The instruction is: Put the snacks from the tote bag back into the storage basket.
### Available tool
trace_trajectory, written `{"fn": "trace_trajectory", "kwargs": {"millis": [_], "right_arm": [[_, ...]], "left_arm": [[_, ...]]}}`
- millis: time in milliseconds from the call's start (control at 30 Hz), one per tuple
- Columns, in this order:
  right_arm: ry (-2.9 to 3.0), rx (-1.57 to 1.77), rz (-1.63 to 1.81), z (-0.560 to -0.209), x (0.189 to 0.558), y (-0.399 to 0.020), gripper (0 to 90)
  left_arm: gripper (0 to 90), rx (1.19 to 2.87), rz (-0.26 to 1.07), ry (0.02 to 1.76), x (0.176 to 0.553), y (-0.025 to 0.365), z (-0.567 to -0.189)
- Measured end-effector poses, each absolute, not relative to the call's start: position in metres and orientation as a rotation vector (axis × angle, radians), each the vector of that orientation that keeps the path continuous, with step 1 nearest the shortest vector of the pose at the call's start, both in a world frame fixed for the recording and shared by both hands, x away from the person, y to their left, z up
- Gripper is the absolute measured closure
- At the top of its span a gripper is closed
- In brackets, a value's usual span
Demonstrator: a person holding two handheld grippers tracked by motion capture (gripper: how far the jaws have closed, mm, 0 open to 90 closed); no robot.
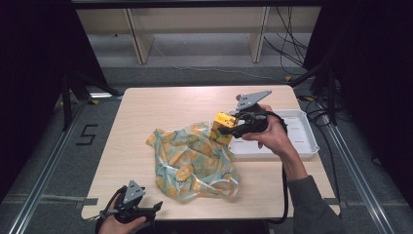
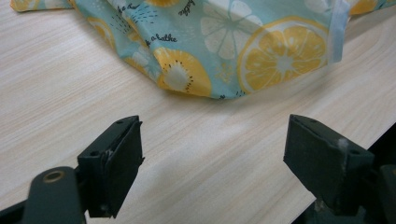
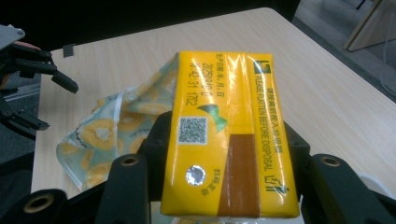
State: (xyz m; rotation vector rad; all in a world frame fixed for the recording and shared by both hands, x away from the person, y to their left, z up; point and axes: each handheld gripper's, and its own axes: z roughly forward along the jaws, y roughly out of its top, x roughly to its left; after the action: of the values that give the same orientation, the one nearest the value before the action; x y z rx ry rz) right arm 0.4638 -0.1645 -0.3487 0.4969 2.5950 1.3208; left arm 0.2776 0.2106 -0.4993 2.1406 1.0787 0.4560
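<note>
A teal bag with a yellow citrus print (image 1: 192,161) lies crumpled in the middle of the table. My right gripper (image 1: 229,127) is shut on a yellow drink carton (image 1: 223,126) and holds it in the air over the bag's right upper edge. In the right gripper view the carton (image 3: 229,140) lies lengthways between the two black jaws, above the bag (image 3: 102,140). My left gripper (image 1: 148,210) rests at the table's near left edge with its jaws open. In the left gripper view nothing lies between its fingers (image 2: 114,161), and the bag's edge (image 2: 224,51) lies just beyond them.
A white tray (image 1: 306,141) stands at the right side of the table, behind the right hand. Bare wood table (image 1: 160,105) stretches at the back and left. A black cable hangs from the right gripper off the table's front edge.
</note>
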Motion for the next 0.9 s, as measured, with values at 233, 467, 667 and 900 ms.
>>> {"fn": "trace_trajectory", "kwargs": {"millis": [233, 467, 667, 900], "right_arm": [[2.572, 0.561, 1.302, -0.349, 0.463, -0.191, 52.1], [2.549, 0.621, 1.275, -0.357, 0.469, -0.206, 52.1], [2.571, 0.659, 1.233, -0.365, 0.476, -0.214, 52.1], [2.562, 0.67, 1.219, -0.376, 0.482, -0.216, 52.1]], "left_arm": [[19.0, 2.165, 0.454, 1.07, 0.278, 0.212, -0.498], [19.0, 2.159, 0.476, 1.07, 0.278, 0.211, -0.5], [19.1, 2.17, 0.475, 1.058, 0.278, 0.212, -0.498], [19.0, 2.173, 0.487, 1.055, 0.278, 0.211, -0.499]]}}
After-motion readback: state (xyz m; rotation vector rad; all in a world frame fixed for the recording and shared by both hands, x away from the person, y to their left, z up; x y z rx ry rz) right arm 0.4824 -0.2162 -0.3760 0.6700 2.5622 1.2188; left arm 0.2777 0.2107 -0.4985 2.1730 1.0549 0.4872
